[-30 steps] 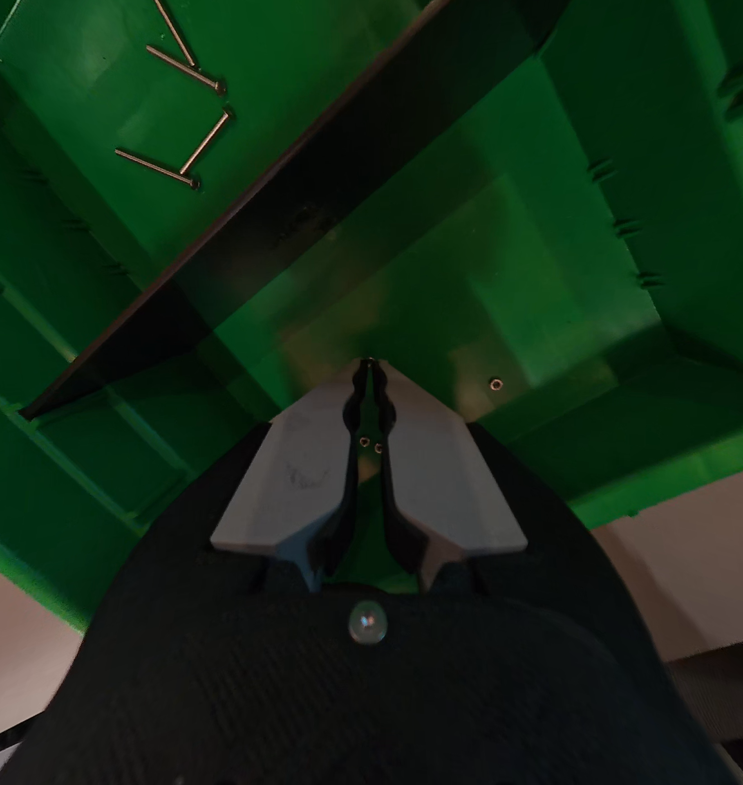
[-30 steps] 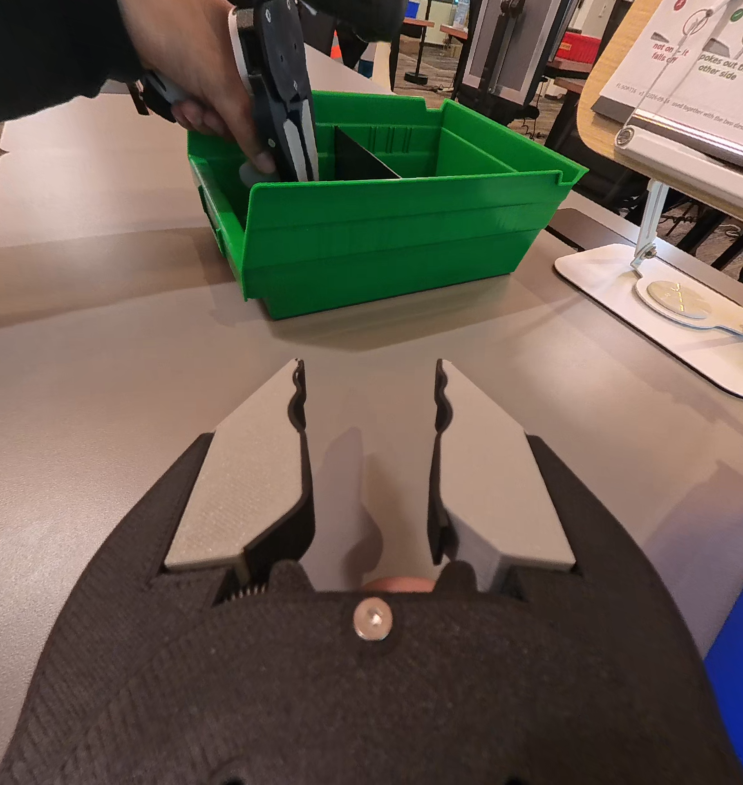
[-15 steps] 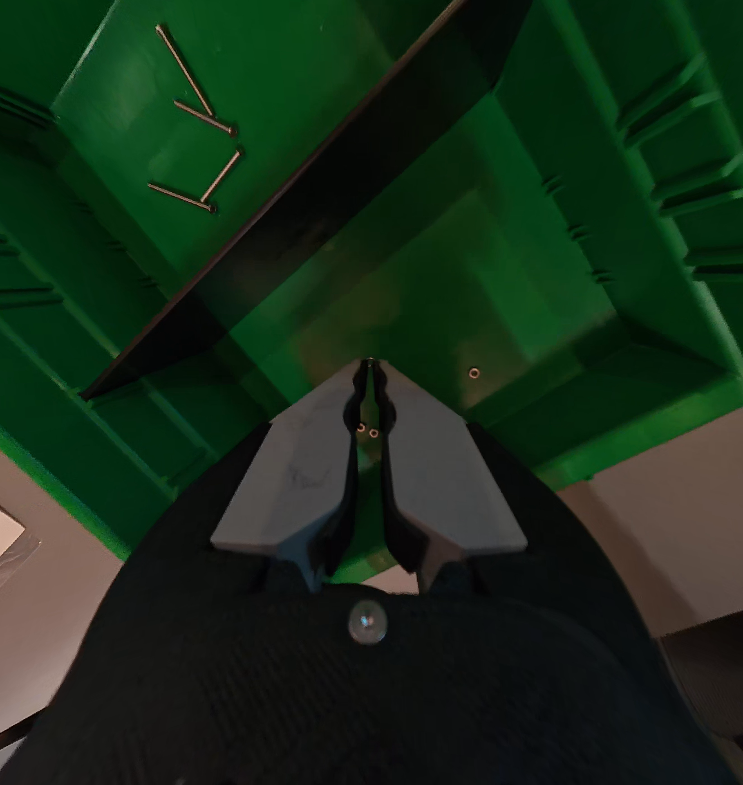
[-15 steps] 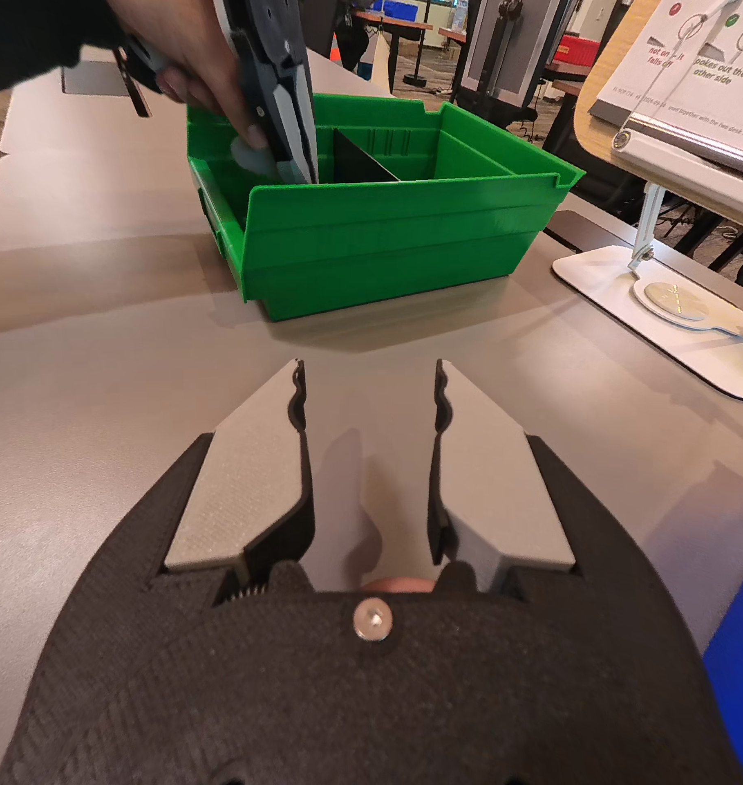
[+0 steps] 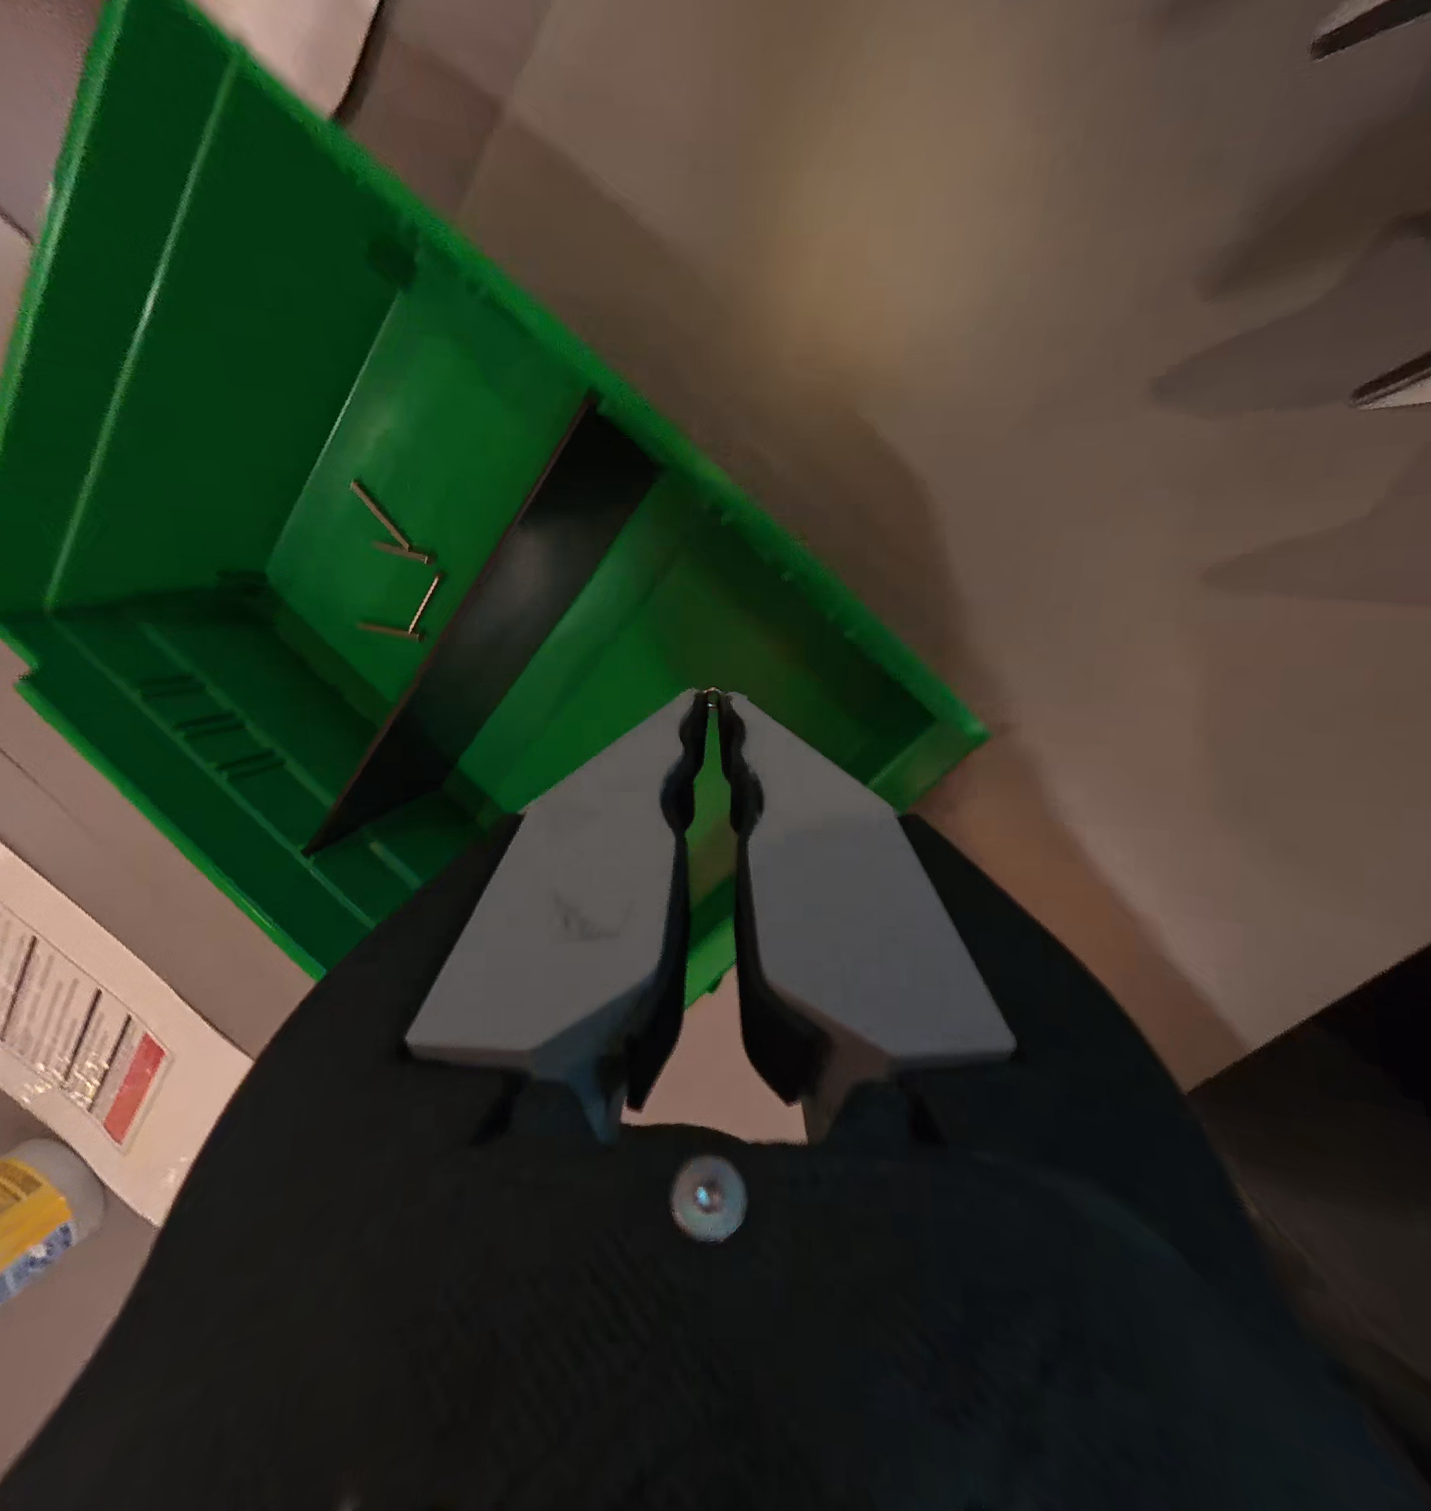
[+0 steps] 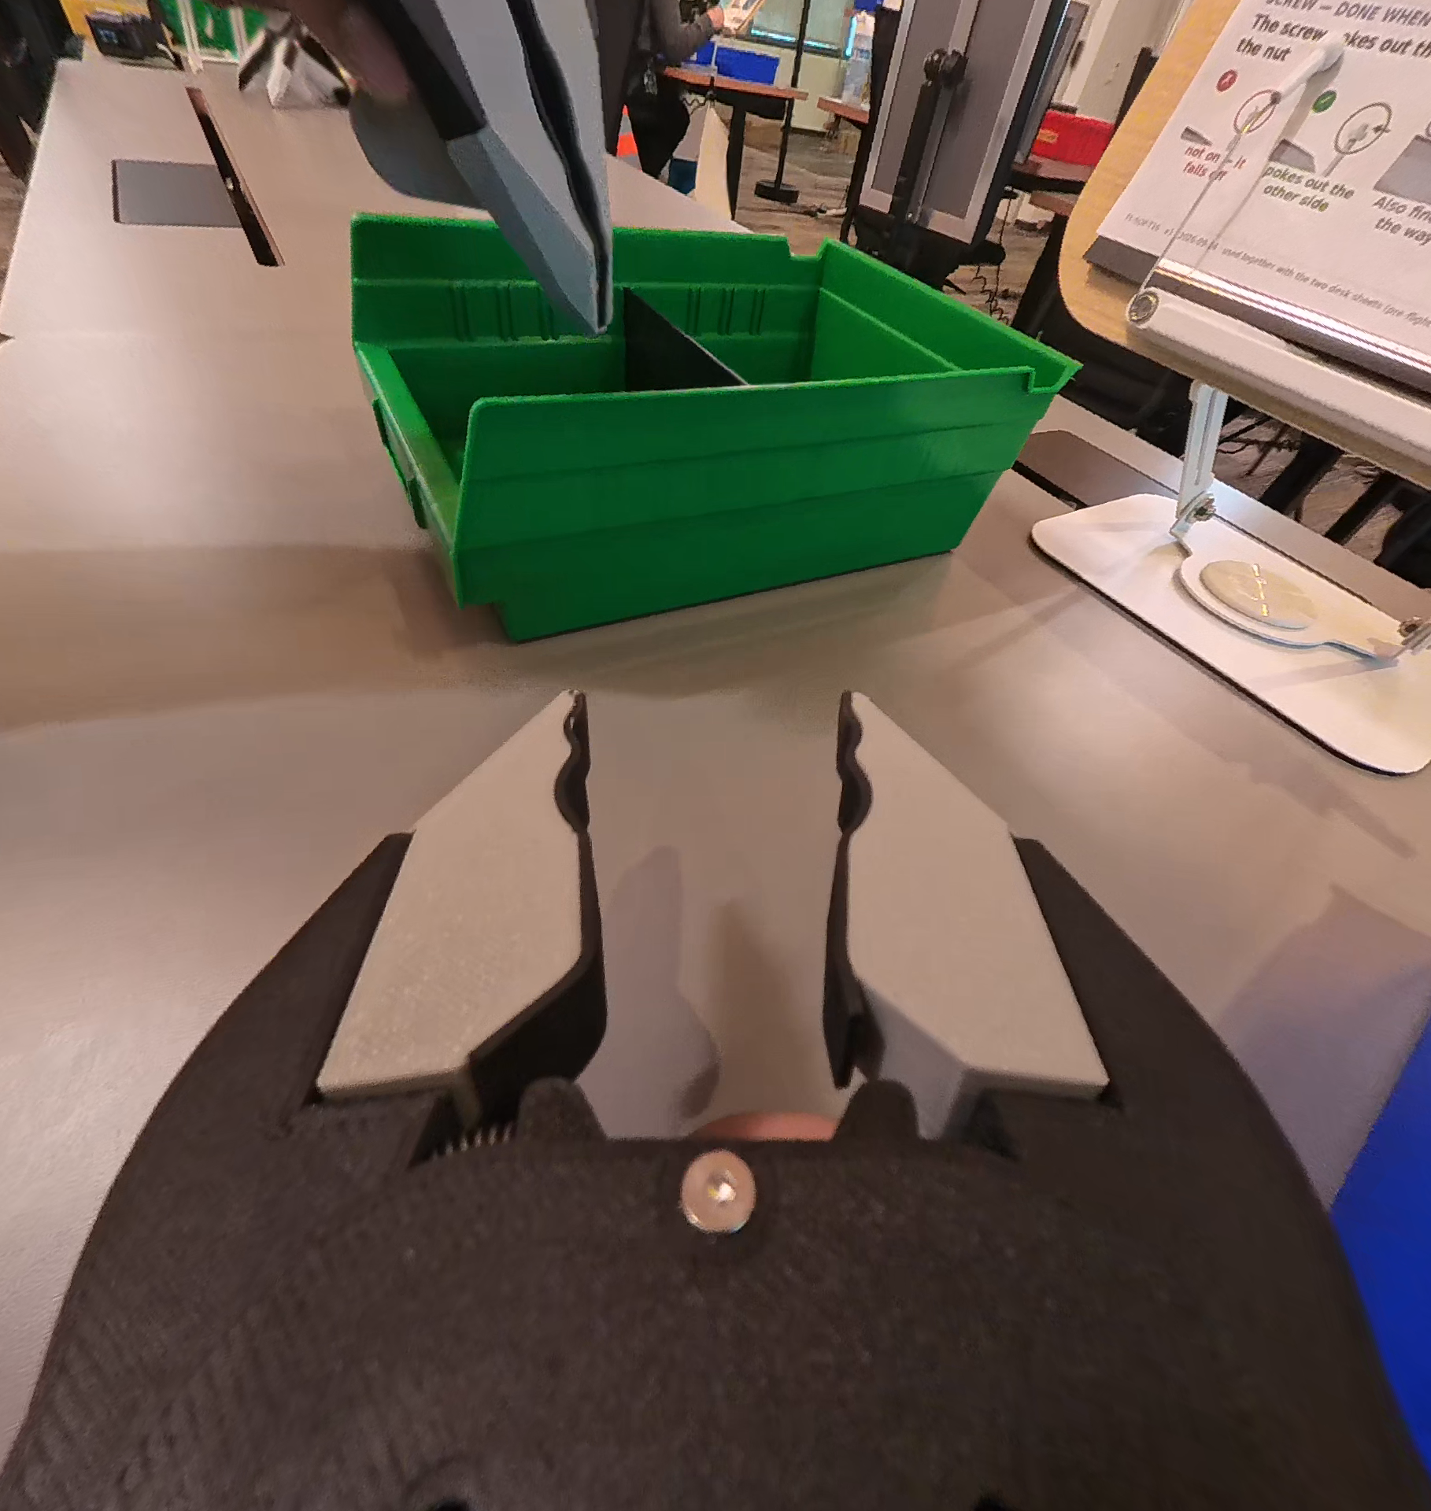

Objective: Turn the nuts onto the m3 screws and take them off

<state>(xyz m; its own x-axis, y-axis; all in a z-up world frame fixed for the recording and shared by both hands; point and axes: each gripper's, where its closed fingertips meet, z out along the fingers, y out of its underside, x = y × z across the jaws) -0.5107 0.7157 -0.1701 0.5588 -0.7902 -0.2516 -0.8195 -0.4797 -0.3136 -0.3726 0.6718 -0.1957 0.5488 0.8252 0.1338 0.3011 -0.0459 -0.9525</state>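
My left gripper (image 5: 713,697) is shut, with a tiny metal nut (image 5: 713,695) pinched at its very tips. It hangs above the green bin (image 5: 164,368). Several long M3 screws (image 5: 401,564) lie in the compartment beyond the black divider (image 5: 532,589). The nuts left in the near compartment are hidden behind my fingers. In the right wrist view the left gripper (image 6: 594,323) hangs tips-down over the bin (image 6: 696,507), level with its rim. My right gripper (image 6: 711,711) is open and empty, low over the table in front of the bin.
A document stand with a white base (image 6: 1268,621) is right of the bin. A printed sheet (image 5: 58,1030) and a bottle with a yellow label (image 5: 9,1218) lie on the bin's other side. A blue surface (image 6: 1424,1226) is at the right edge. There is about 15 centimetres between the tips of the two grippers.
My left gripper has risen out of the bin's near compartment, still shut on the nut, and now hangs above the bin. My right gripper has stayed open in the same place.
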